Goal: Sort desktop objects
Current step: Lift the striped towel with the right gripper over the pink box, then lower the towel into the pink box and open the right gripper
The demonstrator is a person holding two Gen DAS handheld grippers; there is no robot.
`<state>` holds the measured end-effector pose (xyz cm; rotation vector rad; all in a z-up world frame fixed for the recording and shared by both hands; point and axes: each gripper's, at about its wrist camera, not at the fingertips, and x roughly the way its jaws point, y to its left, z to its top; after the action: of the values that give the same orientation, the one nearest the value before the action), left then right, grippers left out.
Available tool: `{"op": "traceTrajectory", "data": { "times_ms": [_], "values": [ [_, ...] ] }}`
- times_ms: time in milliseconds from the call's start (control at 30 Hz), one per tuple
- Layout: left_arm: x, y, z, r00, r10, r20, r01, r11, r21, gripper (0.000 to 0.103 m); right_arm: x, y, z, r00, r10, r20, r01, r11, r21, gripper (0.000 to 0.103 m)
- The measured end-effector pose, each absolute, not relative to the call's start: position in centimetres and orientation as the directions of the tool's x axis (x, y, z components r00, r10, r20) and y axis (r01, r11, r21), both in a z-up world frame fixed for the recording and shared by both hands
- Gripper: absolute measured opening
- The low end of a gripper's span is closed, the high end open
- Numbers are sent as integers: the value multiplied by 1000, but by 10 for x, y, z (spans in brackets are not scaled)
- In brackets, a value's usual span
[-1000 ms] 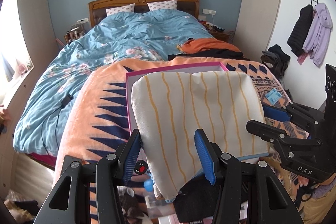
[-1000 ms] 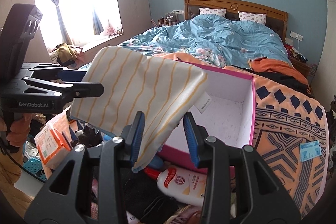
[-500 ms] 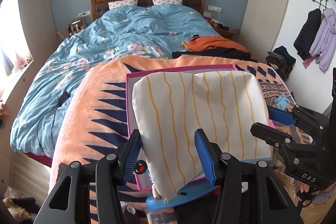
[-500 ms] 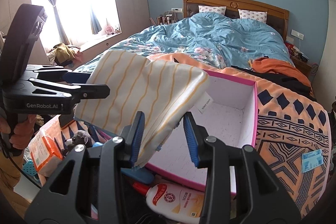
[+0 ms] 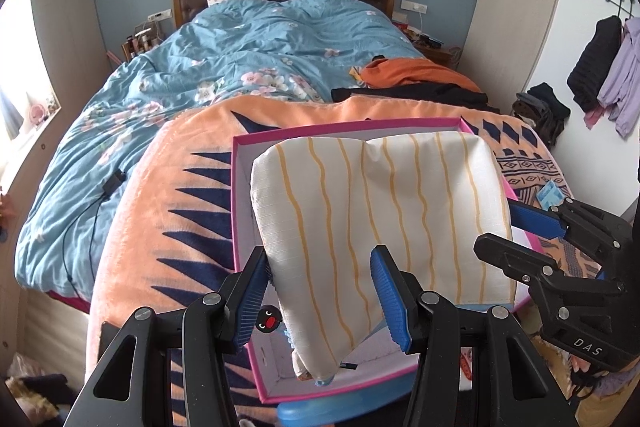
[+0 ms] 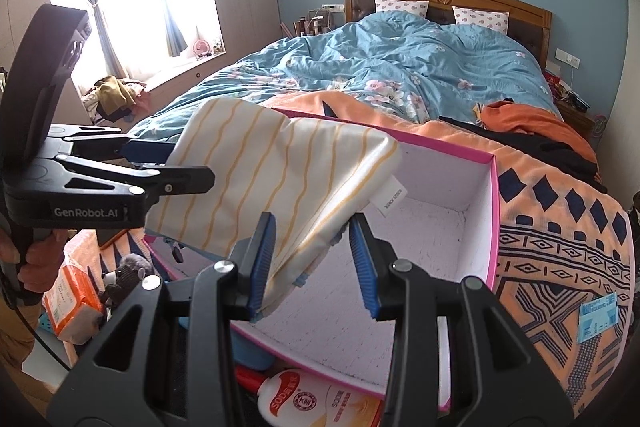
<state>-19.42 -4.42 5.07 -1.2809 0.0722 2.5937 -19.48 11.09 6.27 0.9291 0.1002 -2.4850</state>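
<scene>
A white pouch with wavy yellow stripes [image 5: 380, 207] hangs in the air over a pink-rimmed white box [image 5: 239, 195]. My left gripper [image 5: 320, 259] is shut on the pouch's near corner. My right gripper [image 5: 500, 227] clamps its right edge. In the right wrist view the pouch [image 6: 280, 179] runs between my right gripper's [image 6: 312, 227] blue pads, and my left gripper [image 6: 188, 165] bites its far side. The box [image 6: 494, 219] sits open below; what shows of its white floor is bare. A white label dangles from the pouch.
The box rests on an orange and navy blanket [image 5: 180, 227] spread over a bed with a blue duvet. Near the box's front lie a lotion bottle [image 6: 320, 403], an orange packet [image 6: 72, 303] and a grey plush toy [image 6: 128, 271]. A blue sachet [image 6: 598, 317] lies on the blanket.
Both grippers have carried the pouch forward and slightly down, so it now hangs over the box. The clutter at the near edge has slipped out of the left wrist view.
</scene>
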Motion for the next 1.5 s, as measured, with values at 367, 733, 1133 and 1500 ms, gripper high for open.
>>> {"op": "traceTrajectory", "data": {
  "times_ms": [367, 733, 1133, 1500],
  "values": [
    [-212, -39, 36, -561, 199, -804, -242, -968, -71, 53, -216, 112, 50, -637, -403, -658, 454, -885, 103, 41],
    [-229, -37, 22, -540, 179, -822, -232, -971, -58, 53, -234, 110, 37, -617, -389, -684, 447, -889, 101, 41],
    [-247, -39, 4, -512, 147, -846, -213, -976, -41, 53, -252, 106, 24, -585, -371, -721, 447, -889, 94, 40],
    [-260, -38, -10, -487, 120, -865, -203, -979, -21, 53, -270, 100, 11, -554, -344, -758, 439, -894, 85, 40]
  ]
}}
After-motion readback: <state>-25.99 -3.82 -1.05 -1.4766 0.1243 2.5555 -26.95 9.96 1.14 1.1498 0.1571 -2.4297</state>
